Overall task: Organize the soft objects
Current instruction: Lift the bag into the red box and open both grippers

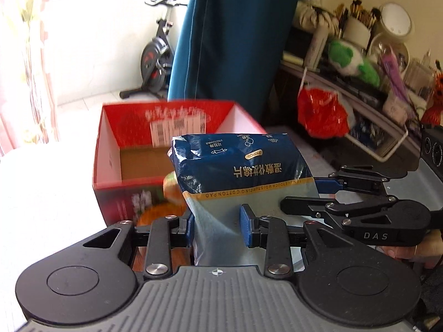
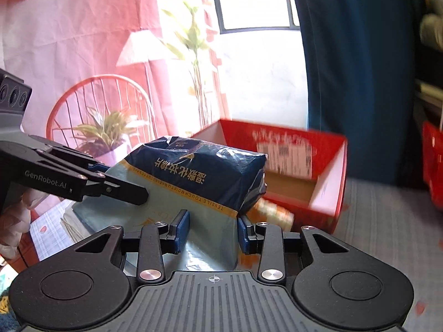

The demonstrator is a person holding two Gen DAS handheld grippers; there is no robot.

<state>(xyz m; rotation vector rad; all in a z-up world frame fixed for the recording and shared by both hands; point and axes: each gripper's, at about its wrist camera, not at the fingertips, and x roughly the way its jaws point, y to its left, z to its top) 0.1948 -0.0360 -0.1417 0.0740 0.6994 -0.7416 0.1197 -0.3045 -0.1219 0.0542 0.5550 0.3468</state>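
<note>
Both clamped on the cotton pad pack [image 1: 238, 171] just short of the red box [image 1: 110, 149] — left gripper [image 1: 218, 228] and right gripper [image 2: 211, 231] pinching its pale lower end — likely light, squashy, slippery film, best held low.

An exercise bike [image 1: 155, 61] stands beside a teal curtain [image 1: 232, 36].

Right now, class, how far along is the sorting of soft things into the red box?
Done: nothing shows inside the red cardboard box; its visible brown floor is bare. In hand: the cotton pad pack is gripped by both the left gripper and the right gripper, held in front of the box, not yet in. Left: lowering the pack in and releasing; an orange item beside the box is too blurred to name.
</note>
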